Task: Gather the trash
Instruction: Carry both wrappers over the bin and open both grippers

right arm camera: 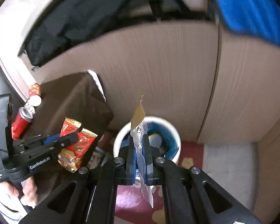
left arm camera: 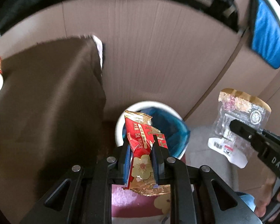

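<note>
My left gripper [left arm camera: 140,143] is shut on a red and gold snack wrapper [left arm camera: 140,130], held above a white trash bin [left arm camera: 121,119] with a blue liner. The same gripper [right arm camera: 75,133] and wrapper [right arm camera: 78,145] show at the left of the right wrist view. My right gripper [right arm camera: 139,140] is shut on a clear plastic wrapper with a gold top [right arm camera: 139,115], held edge-on over the bin [right arm camera: 174,132]. In the left wrist view that gripper [left arm camera: 233,126] and its clear wrapper [left arm camera: 239,112] hang to the right of the bin.
A table with a brown cloth [left arm camera: 46,102] stands left of the bin. On it lie a red paper cup [right arm camera: 34,93] and a red can [right arm camera: 22,121]. Large cardboard panels [left arm camera: 158,56] stand behind the bin. A red patterned mat [right arm camera: 130,201] covers the floor.
</note>
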Demonstrator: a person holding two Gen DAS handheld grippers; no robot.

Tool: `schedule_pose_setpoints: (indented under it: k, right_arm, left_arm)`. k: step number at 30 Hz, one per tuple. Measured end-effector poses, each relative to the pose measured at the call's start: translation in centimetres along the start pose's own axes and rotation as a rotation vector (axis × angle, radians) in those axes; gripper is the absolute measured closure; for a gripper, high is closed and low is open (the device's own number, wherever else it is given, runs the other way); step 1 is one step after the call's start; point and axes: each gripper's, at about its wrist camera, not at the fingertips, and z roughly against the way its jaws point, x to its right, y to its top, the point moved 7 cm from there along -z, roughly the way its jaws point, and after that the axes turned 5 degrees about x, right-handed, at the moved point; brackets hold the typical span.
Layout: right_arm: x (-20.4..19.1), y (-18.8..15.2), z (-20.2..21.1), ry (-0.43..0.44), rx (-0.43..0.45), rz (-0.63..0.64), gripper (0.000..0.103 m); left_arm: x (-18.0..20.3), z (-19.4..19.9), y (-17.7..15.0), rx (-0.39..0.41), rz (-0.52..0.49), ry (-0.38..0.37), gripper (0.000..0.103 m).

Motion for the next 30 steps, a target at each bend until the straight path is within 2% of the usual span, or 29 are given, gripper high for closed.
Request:
schedule_pose_setpoints:
  k: [5, 11, 21, 25, 26, 28, 29, 30]
  right_arm:
    - [1.1, -2.0, -4.7, 0.018, -0.077, -0.046, 0.098]
    - [1.8, -2.3, -9.0, 0.020, -0.124, -0.078, 0.098]
    - [3.6, -3.3, -14.7, 0.002, -0.218, -0.094, 0.097]
    - [3.8, -4.3, -16.0, 0.052, -0.256, -0.125, 0.092]
    - [3.9, -4.5, -16.1, 0.051, -0.257, -0.131, 0.089]
    - [4.2, -4.5, -15.8, 0.041, -0.250, -0.134, 0.068]
    - [4.3, -4.5, -15.6, 0.042, -0.242, -0.140, 0.062]
    - [4.4, -4.4, -15.4, 0.043, -0.236, -0.147, 0.062]
  left_arm:
    - [-0.3, -4.6, -0.7, -0.082, 0.015, -0.003, 0.083]
    - [-1.2, -9.0, -1.4, -0.194, 0.061, -0.001, 0.083]
    - [-1.6, -14.2, -1.8, -0.296, 0.116, -0.014, 0.082]
    - [-1.4, -15.4, -1.7, -0.317, 0.142, -0.069, 0.079]
    - [-1.3, -15.5, -1.7, -0.321, 0.157, -0.083, 0.078]
    - [-1.3, -15.3, -1.8, -0.323, 0.173, -0.103, 0.074]
    - [-1.1, -15.3, -1.8, -0.324, 0.176, -0.114, 0.073]
    - [-0.9, -15.3, -1.7, -0.322, 0.176, -0.118, 0.072]
